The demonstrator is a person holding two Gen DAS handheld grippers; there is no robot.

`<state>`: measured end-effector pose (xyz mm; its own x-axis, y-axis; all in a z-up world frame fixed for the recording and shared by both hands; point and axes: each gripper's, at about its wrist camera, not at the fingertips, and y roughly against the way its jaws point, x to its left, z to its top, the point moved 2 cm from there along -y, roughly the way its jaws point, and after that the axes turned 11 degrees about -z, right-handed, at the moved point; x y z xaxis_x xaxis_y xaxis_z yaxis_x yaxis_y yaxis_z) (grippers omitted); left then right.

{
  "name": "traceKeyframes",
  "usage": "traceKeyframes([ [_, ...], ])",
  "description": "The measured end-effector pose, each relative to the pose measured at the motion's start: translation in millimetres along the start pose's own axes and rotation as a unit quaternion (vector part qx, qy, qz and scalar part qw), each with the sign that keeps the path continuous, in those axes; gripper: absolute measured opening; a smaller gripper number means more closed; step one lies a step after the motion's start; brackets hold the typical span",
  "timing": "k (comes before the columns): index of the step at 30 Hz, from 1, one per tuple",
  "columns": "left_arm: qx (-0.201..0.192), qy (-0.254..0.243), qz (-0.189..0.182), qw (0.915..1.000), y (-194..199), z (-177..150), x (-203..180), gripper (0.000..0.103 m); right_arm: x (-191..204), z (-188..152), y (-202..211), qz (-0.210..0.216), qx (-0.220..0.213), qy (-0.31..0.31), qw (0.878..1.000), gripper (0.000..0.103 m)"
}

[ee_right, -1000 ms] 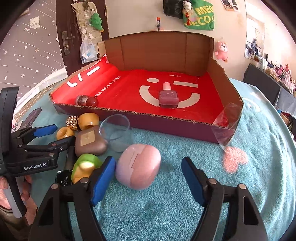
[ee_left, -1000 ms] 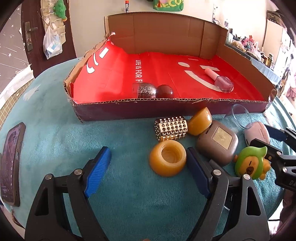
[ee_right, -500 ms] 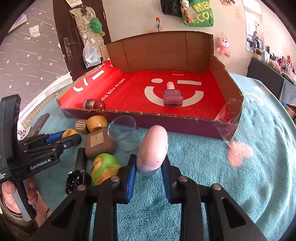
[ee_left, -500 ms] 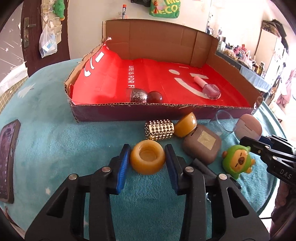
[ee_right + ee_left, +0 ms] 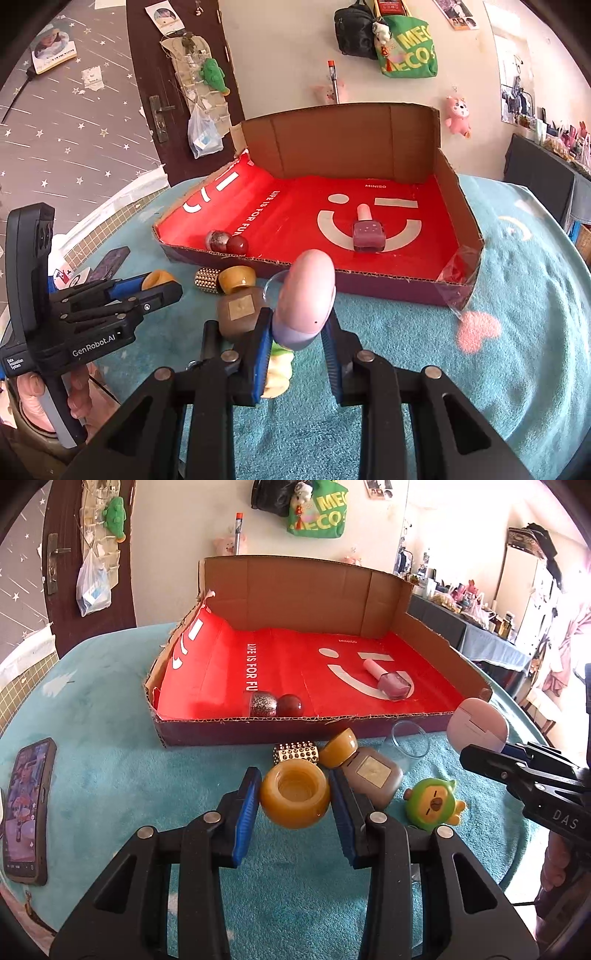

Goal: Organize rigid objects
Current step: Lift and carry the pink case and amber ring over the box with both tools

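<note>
Teal plush desk (image 5: pixel 110 775), cardboard tray (image 5: pixel 373 720) upper centre. Left tongs (image 5: pixel 293 799) clenched on amber ring (image 5: pixel 294 798), lower centre; right tongs (image 5: pixel 297 328) clenched on pink case (image 5: pixel 304 299). Both probably light, stiff, glossy, likely slippery; best gripped across widest flanks.

box (image 5: pixel 306 590): matt corrugated cardboard | liner (image 5: pixel 288 672): glossy red | table cover (image 5: pixel 110 768): fuzzy teal cloth | ring (image 5: pixel 294 799): smooth amber
</note>
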<state>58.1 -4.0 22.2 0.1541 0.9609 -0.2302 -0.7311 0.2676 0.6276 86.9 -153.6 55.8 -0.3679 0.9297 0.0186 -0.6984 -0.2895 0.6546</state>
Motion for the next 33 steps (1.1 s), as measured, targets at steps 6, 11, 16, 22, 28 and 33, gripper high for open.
traceKeyframes([
  [6,-0.003,0.000,-0.002,1.0000,2,0,0,0.036,0,0,0,0.001,0.000,-0.001,1.000,0.028],
  [11,-0.008,-0.003,-0.005,1.0000,5,3,-2,0.036,2,1,2,0.005,-0.003,0.000,1.000,0.028],
  [16,-0.011,-0.006,-0.008,0.9999,6,6,-4,0.036,3,4,2,0.011,-0.005,-0.001,1.000,0.028],
  [22,-0.016,-0.011,-0.014,0.9997,7,14,-5,0.036,5,11,0,0.018,-0.007,-0.001,1.000,0.028],
  [28,-0.023,-0.022,-0.013,0.9994,8,28,-5,0.036,4,21,0,0.021,-0.012,0.002,1.000,0.028],
  [33,-0.023,-0.028,-0.015,0.9992,5,40,-2,0.036,3,32,-1,0.022,-0.016,0.008,1.000,0.028],
])
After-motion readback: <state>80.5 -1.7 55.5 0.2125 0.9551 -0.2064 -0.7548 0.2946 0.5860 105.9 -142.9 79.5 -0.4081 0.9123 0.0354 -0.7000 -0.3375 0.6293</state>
